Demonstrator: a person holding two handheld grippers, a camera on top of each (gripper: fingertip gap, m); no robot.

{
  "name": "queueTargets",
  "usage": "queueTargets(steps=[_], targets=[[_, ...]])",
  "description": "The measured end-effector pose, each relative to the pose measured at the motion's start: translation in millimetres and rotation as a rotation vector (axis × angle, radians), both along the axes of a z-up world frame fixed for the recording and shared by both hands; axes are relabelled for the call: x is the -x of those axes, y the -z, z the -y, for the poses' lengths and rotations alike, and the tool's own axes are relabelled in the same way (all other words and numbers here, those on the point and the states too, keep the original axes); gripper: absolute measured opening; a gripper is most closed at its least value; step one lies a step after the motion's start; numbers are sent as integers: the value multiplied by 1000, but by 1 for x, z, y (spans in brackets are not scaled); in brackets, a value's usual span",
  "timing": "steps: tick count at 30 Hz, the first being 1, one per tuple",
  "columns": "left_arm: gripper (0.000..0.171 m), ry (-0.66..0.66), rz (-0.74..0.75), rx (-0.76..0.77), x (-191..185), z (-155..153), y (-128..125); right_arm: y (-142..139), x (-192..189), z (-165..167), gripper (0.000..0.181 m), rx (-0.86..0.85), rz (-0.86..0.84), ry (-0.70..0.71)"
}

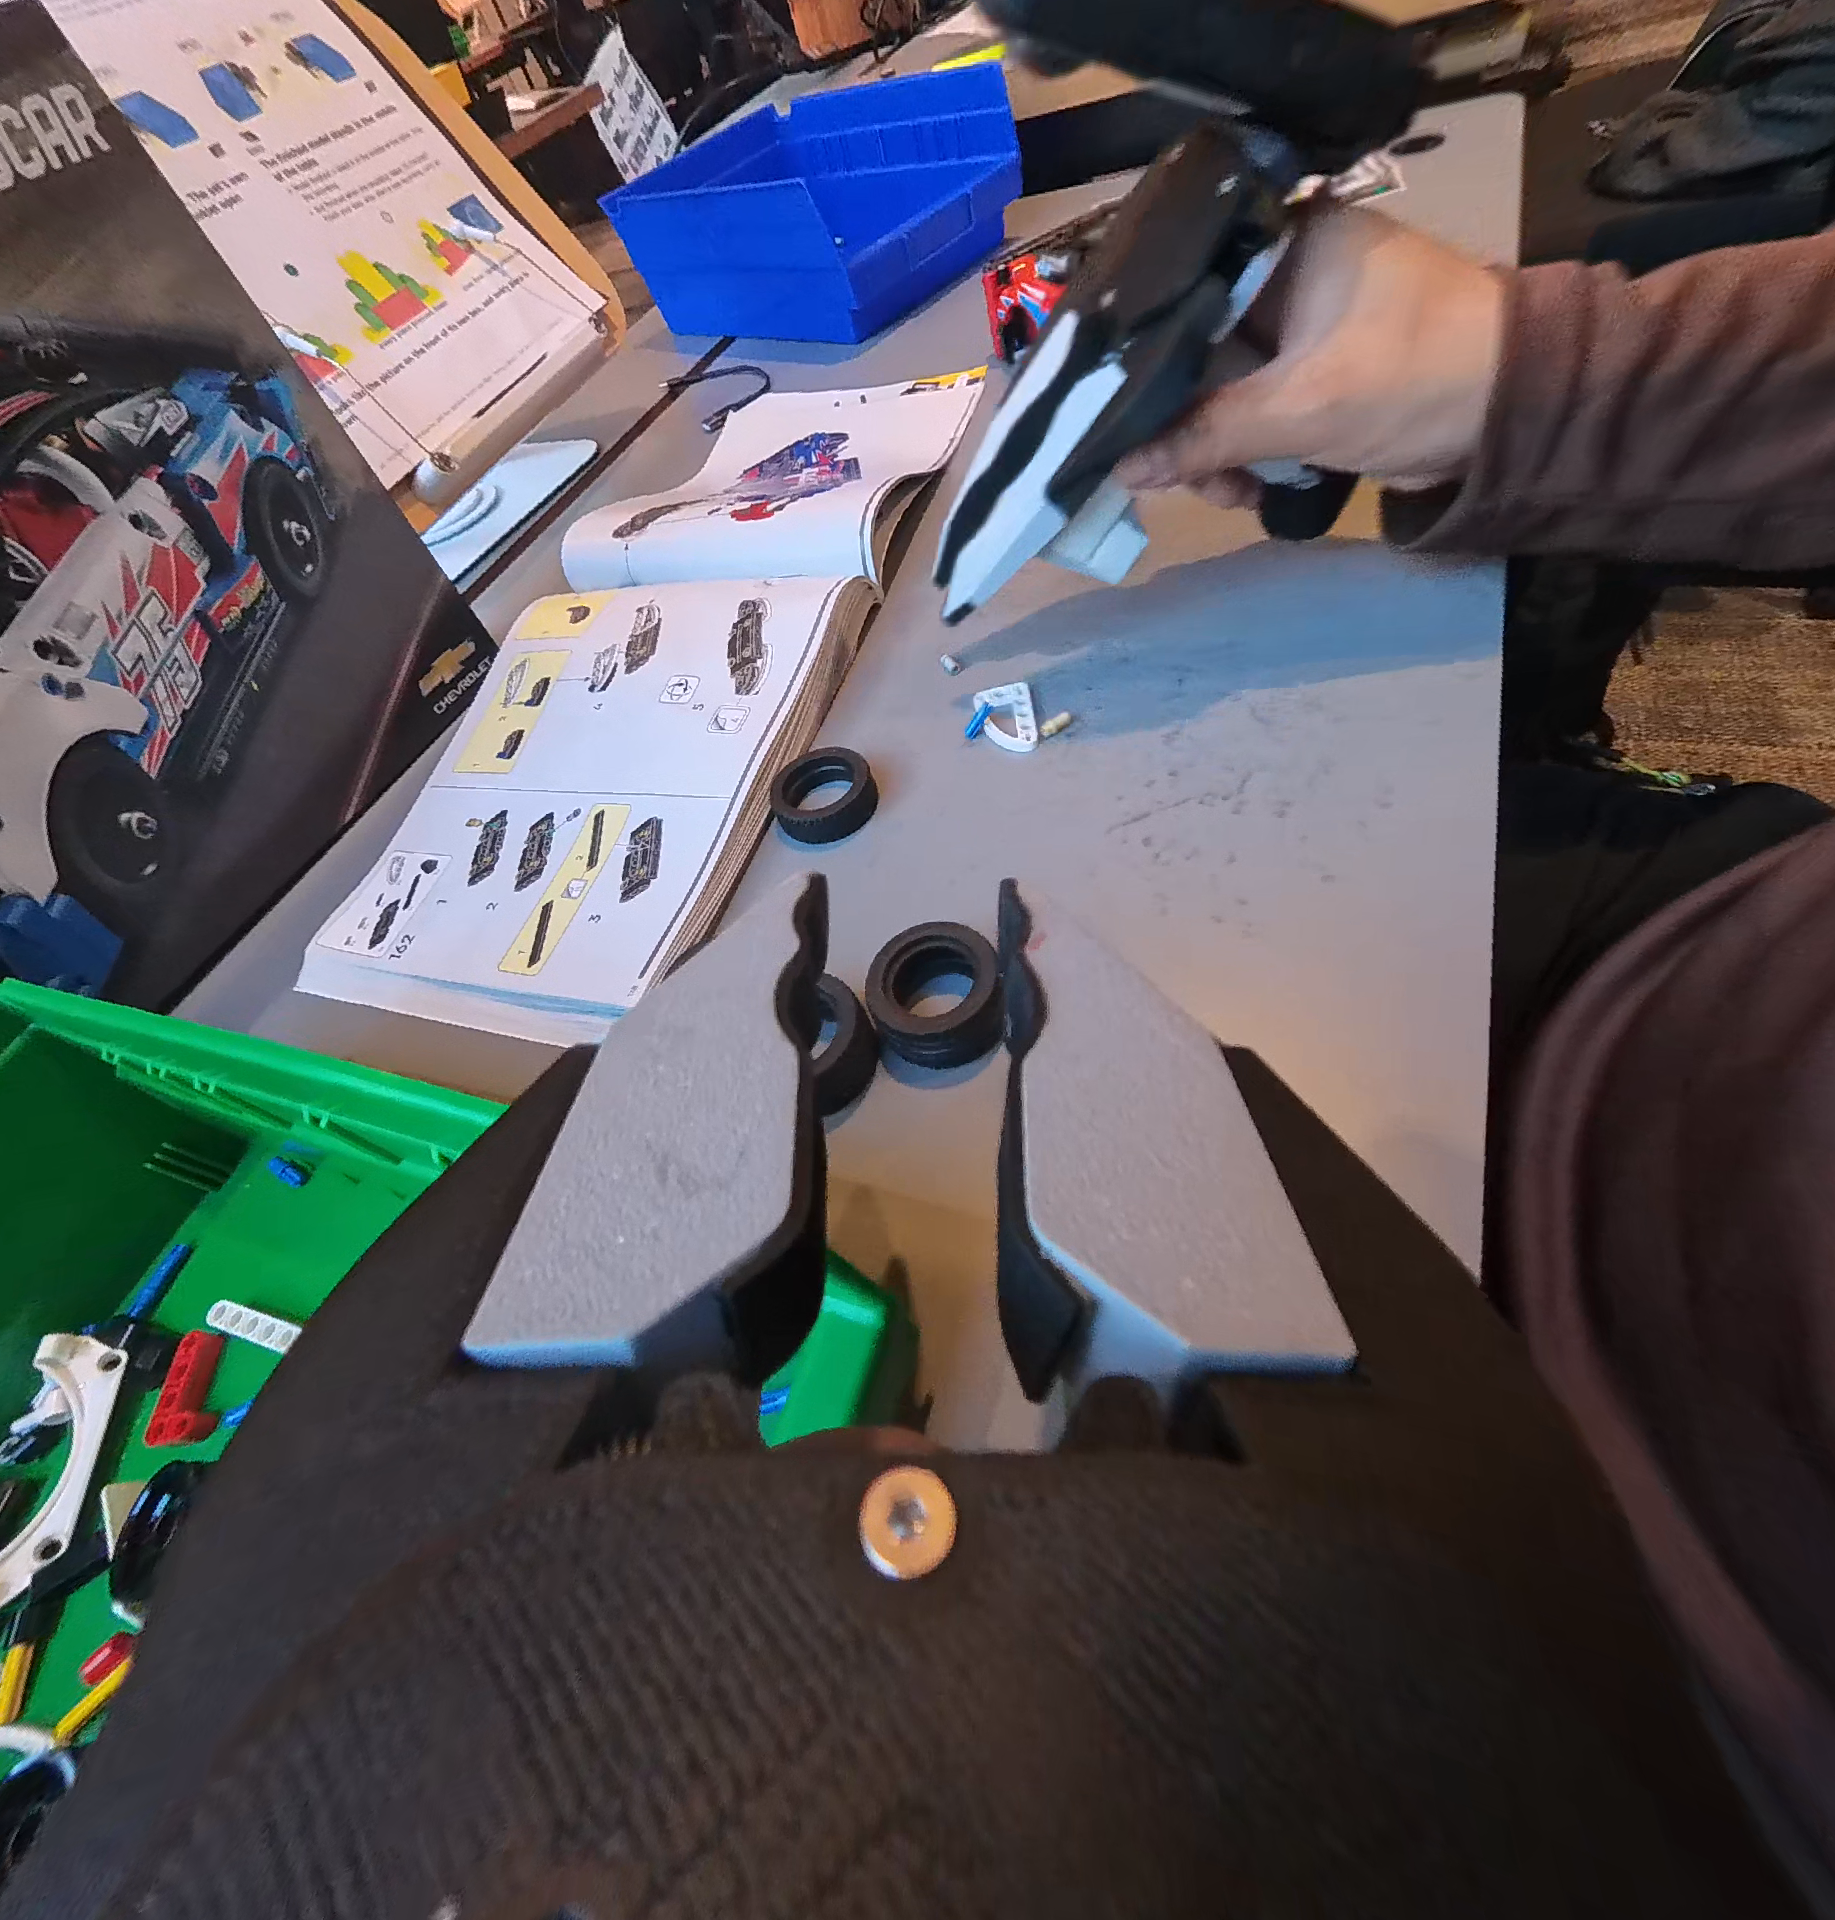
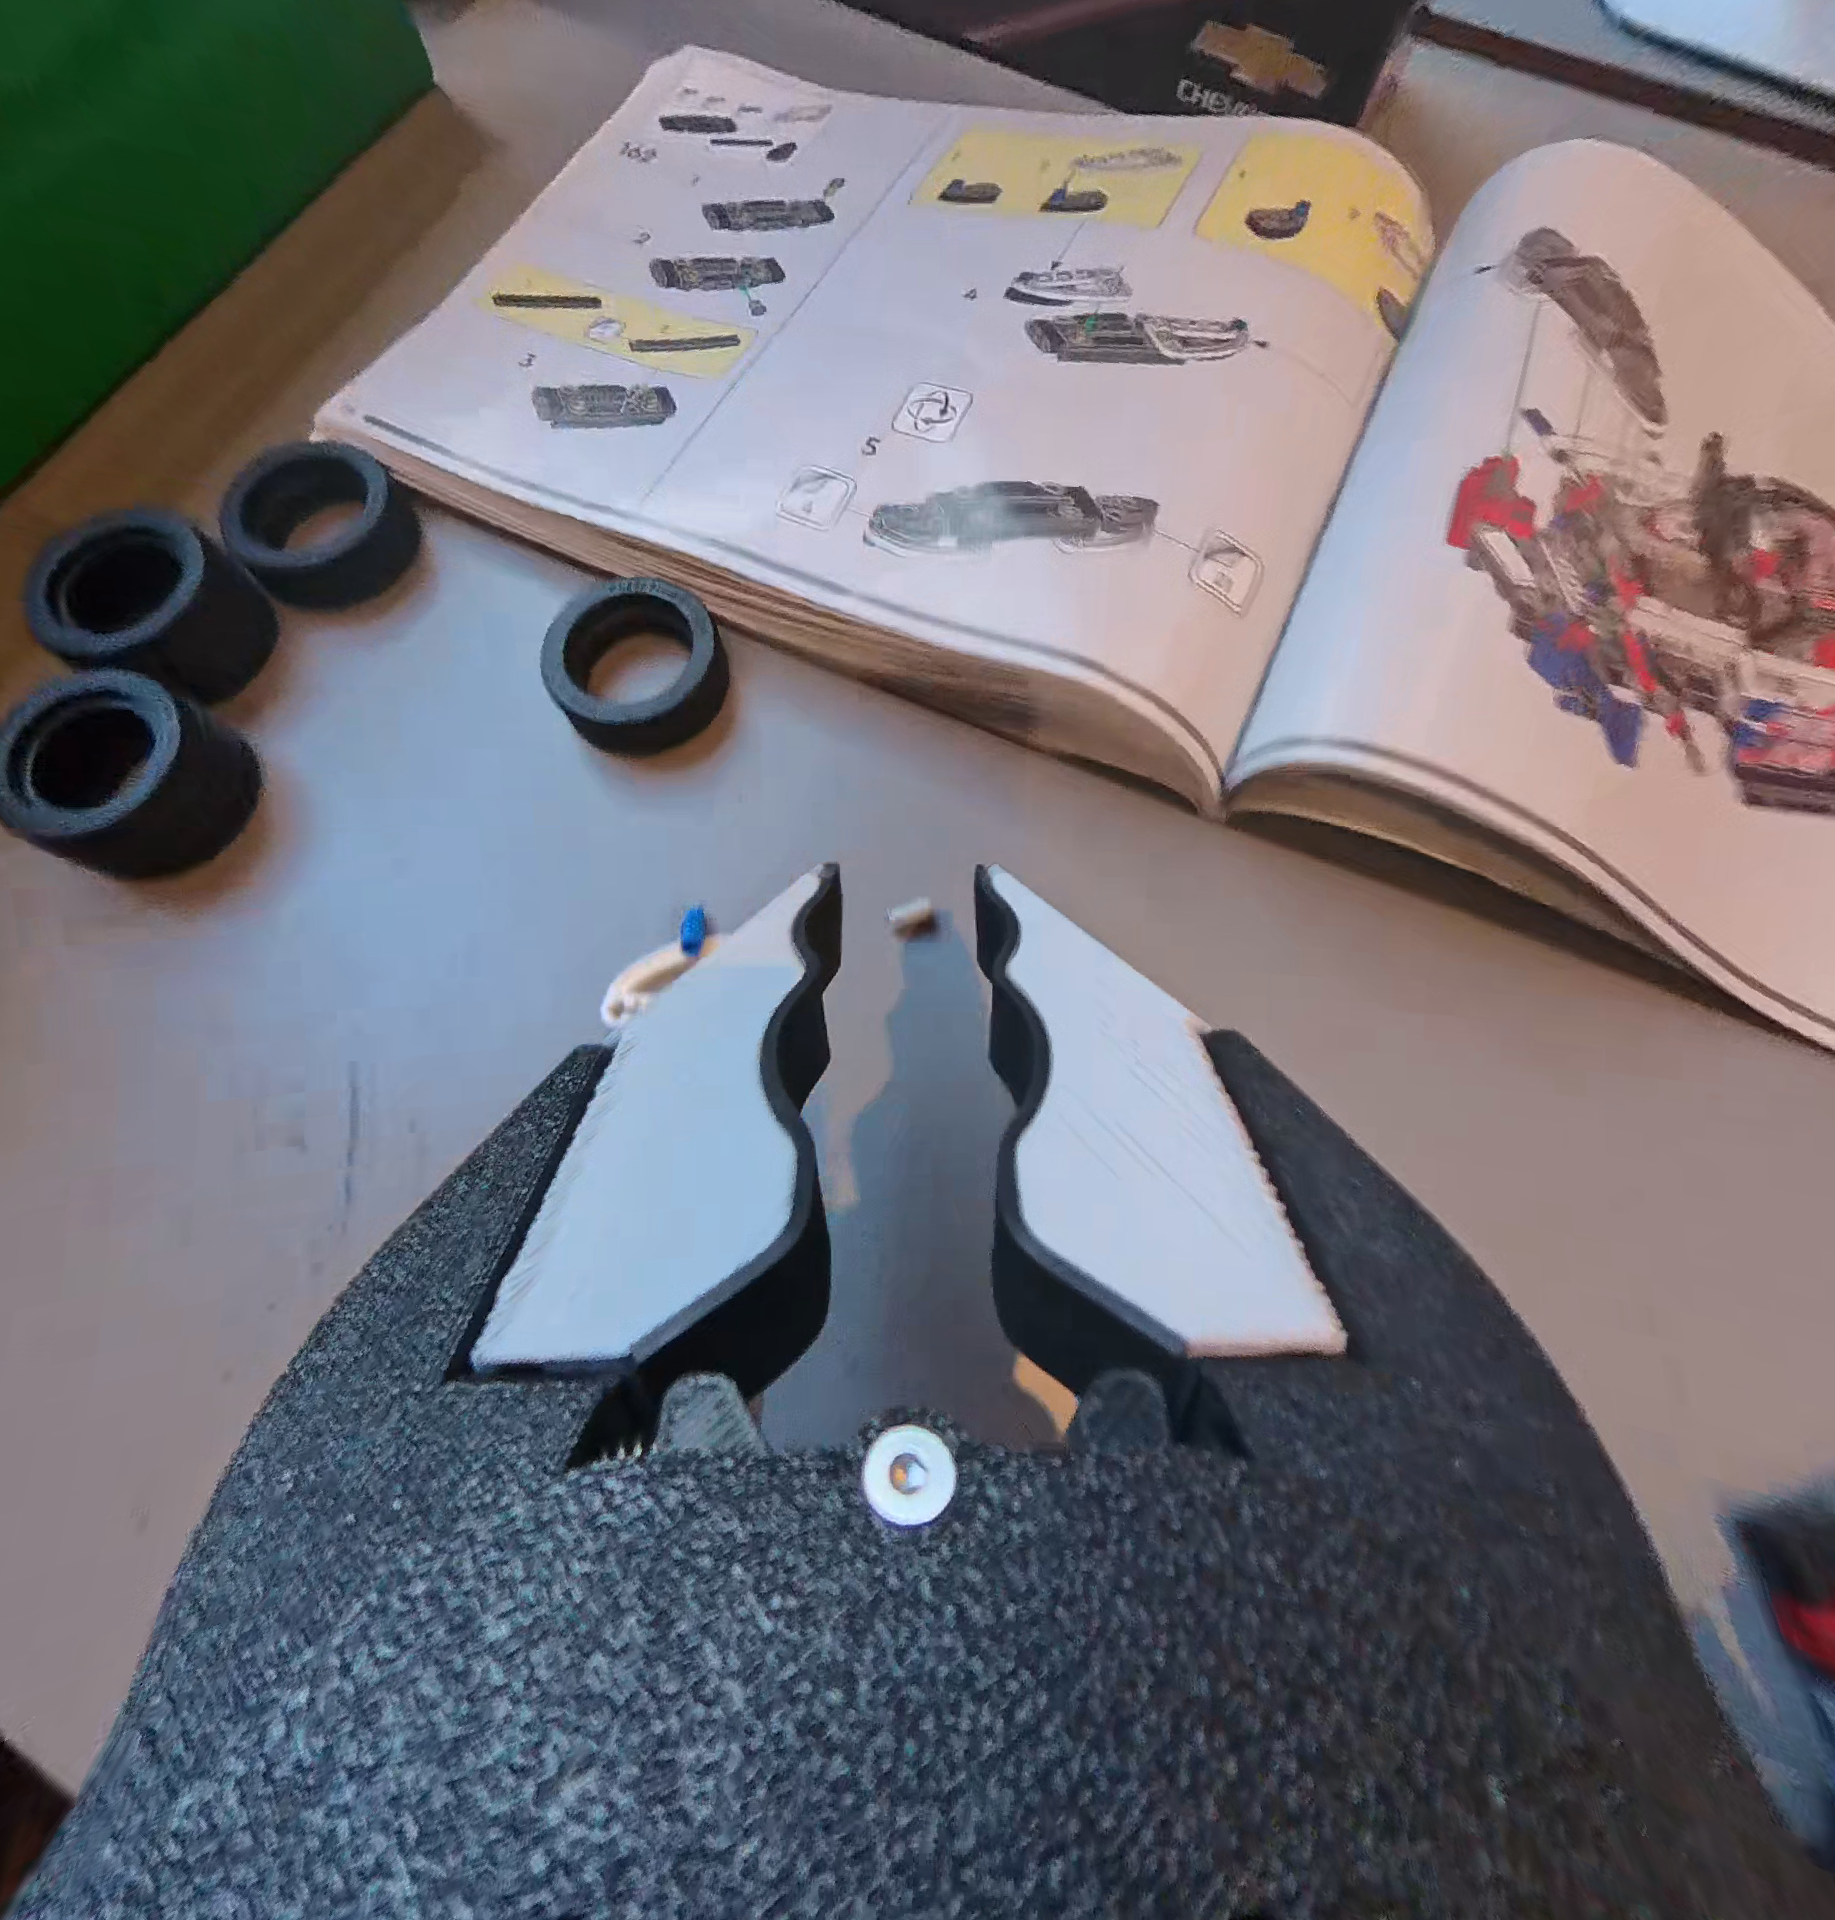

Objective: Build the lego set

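Grey worktop (image 1: pixel 1256 831) carries an open manual (image 2: pixel 892 395), four black tyres and a few small parts, with a green bin (image 1: pixel 217 1143) at its near left corner and a blue bin (image 1: pixel 819 208) farther back beside a propped instruction sheet (image 1: pixel 373 208). Against the left side leans the set's box (image 1: pixel 165 520). Left tool (image 1: pixel 908 935) hangs released over the near edge of the manual, its jaws apart; seen between them, lower down on the worktop, lies one tyre (image 1: pixel 934 992), with a second tyre (image 1: pixel 840 1039) partly hidden behind the left finger and a third (image 1: pixel 822 795) farther on, just beside the manual's edge. Right tool (image 2: pixel 908 904) is also released, jaws apart with nothing between the pads, tilted down toward a small grey pin (image 2: pixel 911 920) that lies just beyond its tips. Just left of that tool sit a white curved piece (image 2: pixel 643 982) and a blue pin (image 2: pixel 693 928), touching each other. In the right wrist view three tyres cluster near the green bin and one (image 2: pixel 634 665) lies apart, close to the manual. Between the tyres, the small parts and the worktop's right edge the surface is bare, with carpet beyond the edge. Green bin holds loose red, white, yellow and blue pieces.
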State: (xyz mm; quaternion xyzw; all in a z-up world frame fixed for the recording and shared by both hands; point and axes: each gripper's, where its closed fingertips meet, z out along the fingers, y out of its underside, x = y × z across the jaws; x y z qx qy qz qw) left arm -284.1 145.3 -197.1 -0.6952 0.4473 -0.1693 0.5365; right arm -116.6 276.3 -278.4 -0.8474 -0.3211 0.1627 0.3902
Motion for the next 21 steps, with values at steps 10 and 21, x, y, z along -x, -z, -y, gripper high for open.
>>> queueTargets(steps=[10, 21], targets=[[30, -4, 10, 4, 6, 1, 0, 31, 6, 4, 6, 171, 15, -30], [30, 4, 2, 5, 7, -1, 0, -4, -15, 8, 10, 89, -113, 51]])
